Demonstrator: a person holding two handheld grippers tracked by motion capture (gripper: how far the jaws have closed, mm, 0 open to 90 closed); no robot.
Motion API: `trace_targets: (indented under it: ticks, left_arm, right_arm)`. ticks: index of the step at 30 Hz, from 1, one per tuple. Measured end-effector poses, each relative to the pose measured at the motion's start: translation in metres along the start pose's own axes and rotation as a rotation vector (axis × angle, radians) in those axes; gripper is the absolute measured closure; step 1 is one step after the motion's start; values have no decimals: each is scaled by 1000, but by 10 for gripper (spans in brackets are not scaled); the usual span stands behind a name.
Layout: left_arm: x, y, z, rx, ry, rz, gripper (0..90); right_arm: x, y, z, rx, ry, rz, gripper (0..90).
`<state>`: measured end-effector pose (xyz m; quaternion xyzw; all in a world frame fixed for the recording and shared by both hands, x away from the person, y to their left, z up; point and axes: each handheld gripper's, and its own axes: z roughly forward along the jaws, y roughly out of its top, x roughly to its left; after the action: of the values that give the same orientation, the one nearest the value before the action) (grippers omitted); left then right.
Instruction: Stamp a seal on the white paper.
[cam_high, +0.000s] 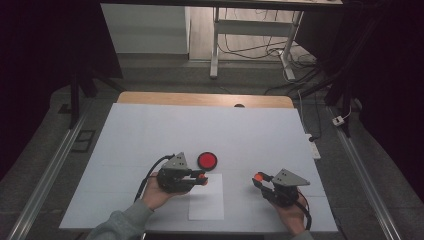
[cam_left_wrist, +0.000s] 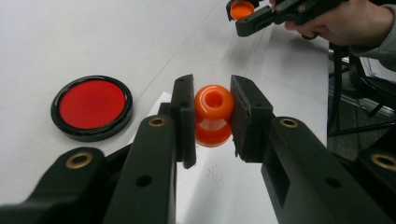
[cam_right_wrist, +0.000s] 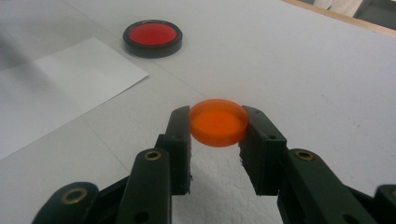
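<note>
Currently left gripper (cam_left_wrist: 212, 119) jaws clamp orange stamp (cam_left_wrist: 213, 114) upright, right gripper (cam_right_wrist: 218, 126) jaws clamp flat cap (cam_right_wrist: 218, 122).

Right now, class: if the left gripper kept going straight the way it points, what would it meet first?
Probably the right gripper, holding an orange cap, beyond bare table; depth is unclear.

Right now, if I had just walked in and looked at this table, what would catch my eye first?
Probably the bright orange pieces against the pale table: the left gripper is shut on a small orange plastic knob-shaped piece above a white sheet of paper, while the right gripper is shut on a flat orange plastic disc. Beyond the paper lies a round red pad in a black rim.
</note>
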<state>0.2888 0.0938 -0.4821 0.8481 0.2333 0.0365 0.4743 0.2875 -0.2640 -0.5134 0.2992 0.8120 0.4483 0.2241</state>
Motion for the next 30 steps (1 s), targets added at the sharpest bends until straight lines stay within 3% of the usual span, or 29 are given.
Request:
trace_targets:
  ticks: [30]
  left_arm:
    - [-2, -18, 33, 111, 0, 28, 721]
  right_arm:
    - [0, 0, 3, 7, 0, -12, 647]
